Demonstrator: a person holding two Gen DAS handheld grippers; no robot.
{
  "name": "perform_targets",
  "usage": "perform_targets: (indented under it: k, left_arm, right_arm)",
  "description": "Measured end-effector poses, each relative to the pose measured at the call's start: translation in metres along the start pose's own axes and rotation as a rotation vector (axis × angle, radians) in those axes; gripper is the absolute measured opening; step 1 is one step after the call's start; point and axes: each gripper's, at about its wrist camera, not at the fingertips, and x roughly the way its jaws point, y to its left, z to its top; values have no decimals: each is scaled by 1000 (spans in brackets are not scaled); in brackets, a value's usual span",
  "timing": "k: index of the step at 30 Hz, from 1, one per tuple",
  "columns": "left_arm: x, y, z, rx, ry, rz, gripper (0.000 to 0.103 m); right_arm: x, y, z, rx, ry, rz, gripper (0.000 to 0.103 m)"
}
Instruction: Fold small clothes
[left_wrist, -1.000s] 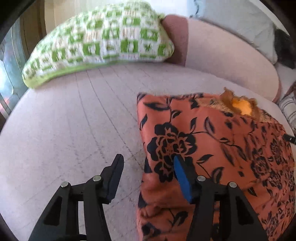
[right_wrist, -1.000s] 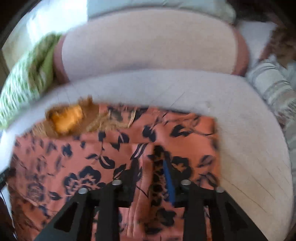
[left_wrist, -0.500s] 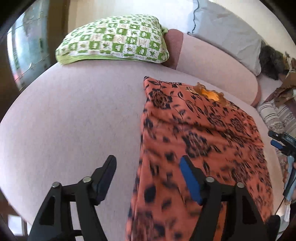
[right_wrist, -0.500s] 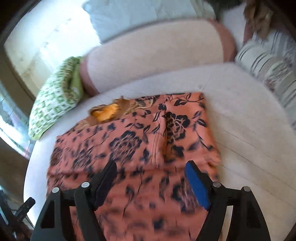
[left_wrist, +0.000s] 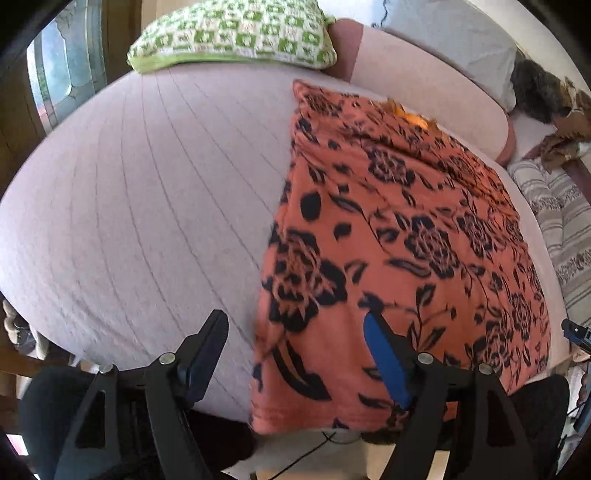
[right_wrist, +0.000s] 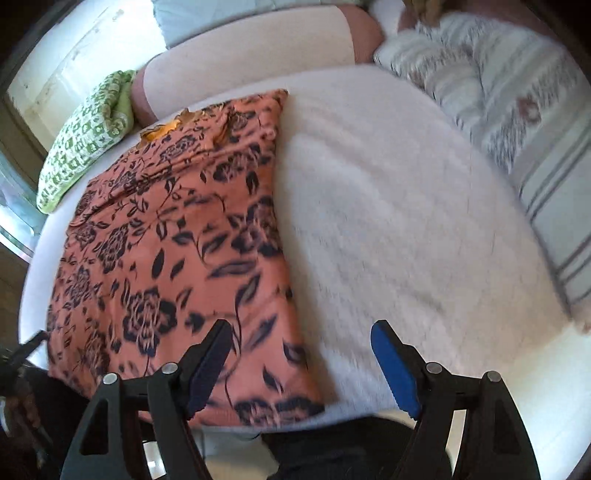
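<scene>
An orange garment with a black flower print (left_wrist: 399, 236) lies flat on the pale pink sofa seat (left_wrist: 147, 192), its near hem hanging over the front edge. It also shows in the right wrist view (right_wrist: 173, 236). My left gripper (left_wrist: 295, 354) is open and empty, held above the garment's near left corner. My right gripper (right_wrist: 301, 356) is open and empty, held above the garment's near right corner. A small orange patch (left_wrist: 413, 118) shows at the garment's far edge.
A green and white checked cushion (left_wrist: 232, 33) lies at the far left of the seat. The pink backrest (left_wrist: 424, 85) runs behind. Striped bedding (right_wrist: 517, 122) lies right of the garment. A window (left_wrist: 55, 74) is at the far left.
Both grippers have pulled back from the garment toward the seat's front edge. The right gripper was nearly shut low on the cloth and has opened wide. The garment lies spread flat.
</scene>
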Motion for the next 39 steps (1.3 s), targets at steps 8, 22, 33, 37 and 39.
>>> perform_targets:
  k: [8, 22, 33, 37, 39]
  left_arm:
    - [-11, -7, -9, 32, -20, -5, 68]
    - [0, 12, -19, -21, 38, -22, 12]
    - [-7, 6, -21, 14, 39, -40, 4]
    - [-58, 15, -13, -29, -62, -103, 4]
    - [-70, 18, -10, -20, -90, -83, 4]
  right_arm:
    - [18, 1, -22, -34, 81, 63, 80]
    - [27, 13, -35, -40, 122, 49, 62]
    - [29, 7, -33, 16, 152, 136, 5]
    - [-13, 4, -30, 50, 93, 246, 5]
    - [-18, 0, -32, 52, 99, 246, 5]
